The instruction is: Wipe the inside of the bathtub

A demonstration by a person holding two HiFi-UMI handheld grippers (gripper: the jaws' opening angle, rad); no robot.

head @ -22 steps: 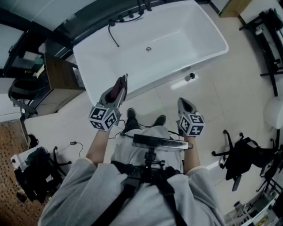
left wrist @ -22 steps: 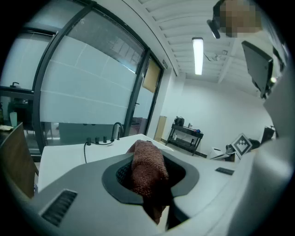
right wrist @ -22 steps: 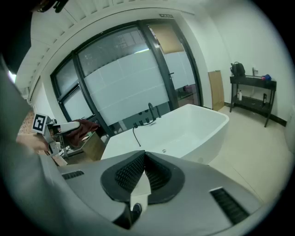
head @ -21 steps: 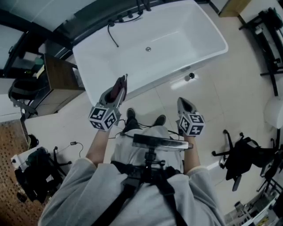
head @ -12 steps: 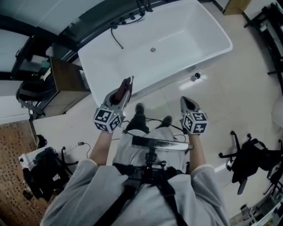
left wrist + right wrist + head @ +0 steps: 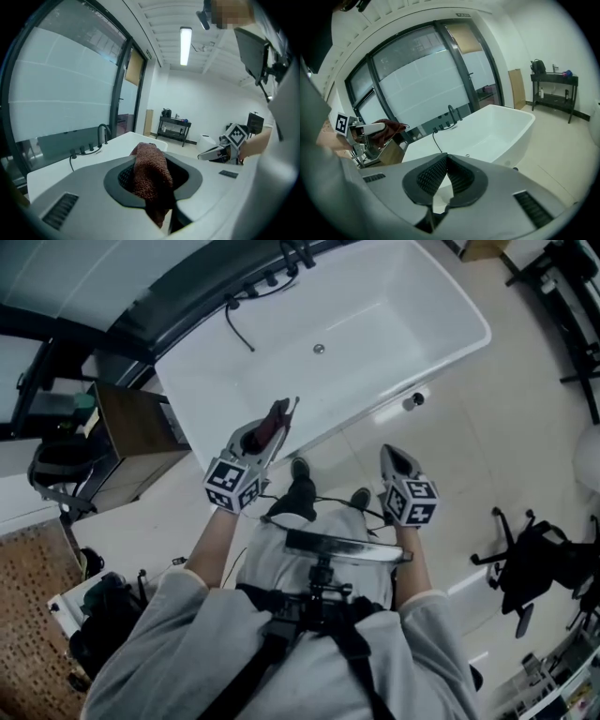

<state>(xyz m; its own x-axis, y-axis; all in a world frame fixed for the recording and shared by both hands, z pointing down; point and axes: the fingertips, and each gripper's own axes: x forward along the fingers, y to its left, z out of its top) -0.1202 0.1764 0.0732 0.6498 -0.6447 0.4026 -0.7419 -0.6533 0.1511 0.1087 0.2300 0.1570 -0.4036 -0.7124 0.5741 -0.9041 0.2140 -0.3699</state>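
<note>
**Standing before the tub.** A person stands on the pale tiled floor (image 6: 487,427) facing a white freestanding bathtub (image 6: 412,282), with a gripper held out in each hand.

**Left gripper** (image 6: 278,418): clamped on a reddish-brown knitted cloth (image 6: 151,171). The cloth is bunched between the pads, pokes up past the jaw tips and hangs down behind them. In the head view the tip of this gripper overlaps the tub's near wall. The cloth is in the air and touches no part of the tub.

**Right gripper** (image 6: 393,455): jaws closed, the ribbed pads meeting at their tips with nothing between them. It is held over the floor, short of the tub and well apart from the left gripper.

**Bathtub**: the basin is bare, with a round drain (image 6: 319,349) in its floor. A dark hose (image 6: 239,326) hangs from the fittings on the far ledge over the rim into the basin.

**Surroundings**: a frosted window wall (image 6: 422,79) stands behind the tub and a wooden cabinet (image 6: 131,423) stands off its left end. A small dark round object (image 6: 413,399) lies on the floor at the foot of the near wall. A black office chair (image 6: 530,563) stands at the person's right.
</note>
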